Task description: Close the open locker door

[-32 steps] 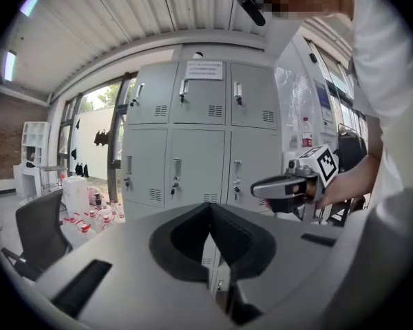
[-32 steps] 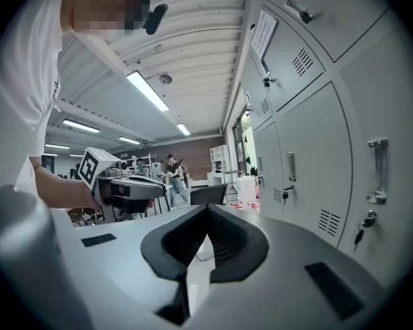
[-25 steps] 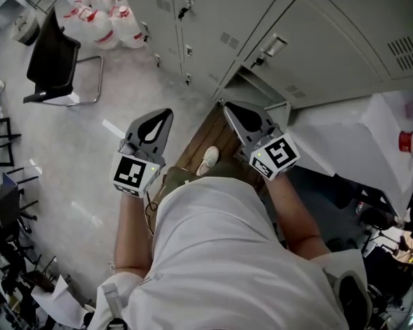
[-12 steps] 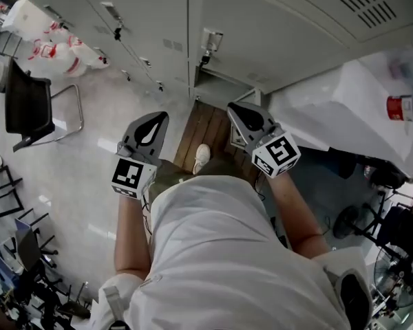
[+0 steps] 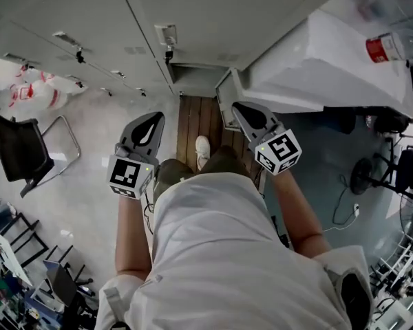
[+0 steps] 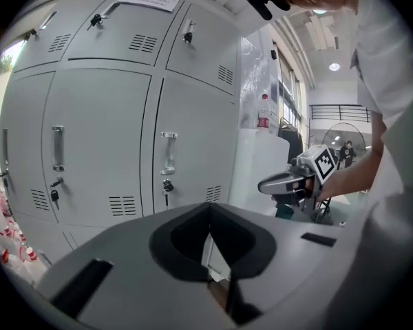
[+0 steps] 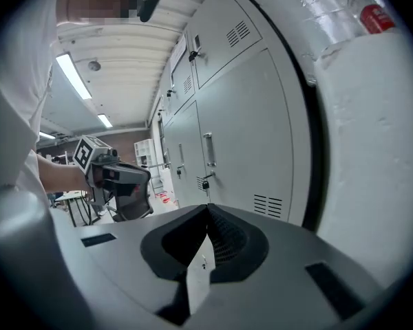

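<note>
Right claw (image 5: 239, 108) first: jaws pressed fully together, nothing between them, and the left claw (image 5: 157, 117) is pinched shut and empty just the same. My read is that nobody means to grab anything here. A door wants a push, and a closed tip makes a firm, blunt nose for shoving. Both claws are held out level in front of the person's body, side by side and apart, noses aimed at the wall of grey lockers (image 5: 213, 19). Just off the right claw's tip stands the open locker door (image 5: 227, 110), a small low panel swung out toward the person, with its dark compartment (image 5: 193, 81) gaping beside it at the foot of the bank. That puts the right claw nearest the job, so it looks the likelier pusher, though neither claw touches the door yet. Below, one shoe (image 5: 202, 148) is planted on a strip of wooden boards (image 5: 191, 119), and a big white wrapped block (image 5: 323, 67) crowds in on the right.
</note>
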